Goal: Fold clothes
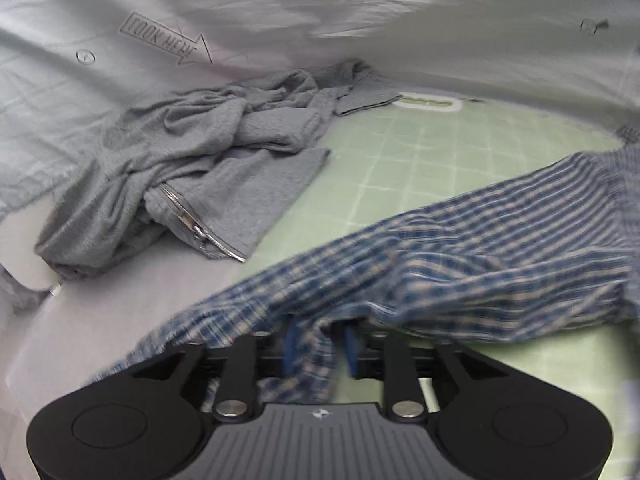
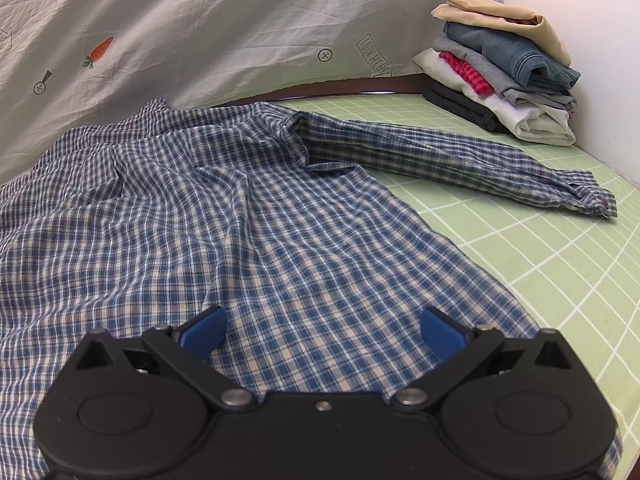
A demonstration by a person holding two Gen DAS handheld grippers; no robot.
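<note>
Plaid shirt (image 2: pixel 248 216) pinched in left hand-held gripper (image 1: pixel 320 350); thin hold, may slip. Right hand-held gripper (image 2: pixel 322 332) wide open, empty; untidy fold likely.

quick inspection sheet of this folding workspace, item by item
surface: green grid mat, mostly bare to the right of the shirt
job's things: blue plaid shirt spread out and wrinkled, one sleeve stretched toward the stack; crumpled grey zip garment unfolded at the mat's far edge
clutter: stack of folded clothes in the far right corner
grippers: left hand-held gripper shut on plaid shirt fabric, which looks lifted; right hand-held gripper open over the shirt's near part
cables: nothing seen
surroundings: printed sheet hung behind the mat; plain wall at right
</note>
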